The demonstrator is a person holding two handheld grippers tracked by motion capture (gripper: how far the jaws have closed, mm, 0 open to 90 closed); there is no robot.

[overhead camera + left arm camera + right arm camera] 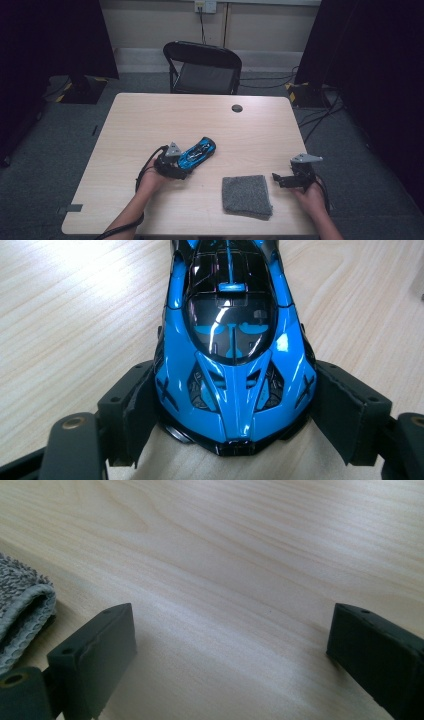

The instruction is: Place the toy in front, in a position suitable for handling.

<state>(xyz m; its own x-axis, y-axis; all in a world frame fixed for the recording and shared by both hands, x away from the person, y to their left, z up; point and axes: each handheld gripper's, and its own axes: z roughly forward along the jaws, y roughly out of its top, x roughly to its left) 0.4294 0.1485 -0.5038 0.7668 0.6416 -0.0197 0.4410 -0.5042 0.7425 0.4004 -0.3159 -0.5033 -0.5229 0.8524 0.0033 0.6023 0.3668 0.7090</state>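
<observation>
The table (150, 120) is lying mostly bare, with wide open wood stretching toward the far edge and along the left side; the near edge is running just below both hands, leaving little room behind them. A small dark round cap (237, 108) is sitting in the tabletop near the far edge, well apart from everything else; a black folding chair (202, 67) is standing beyond that edge. A folded grey cloth (247, 195) is lying near the front edge, between the two grippers, just beside the right gripper (278, 178) and near the toy car (198, 153); in the right gripper view its corner (20, 615) is showing just beside one jaw. The right gripper is resting low over bare wood with its jaws spread wide and holding nothing. The left gripper (181, 169) is pointing toward the table's middle; its jaws are closing on the blue and black toy car (232, 365), one pad pressing each flank at the car's near end; the car is sitting left of centre, angled away toward the far right, with free table ahead of it.
</observation>
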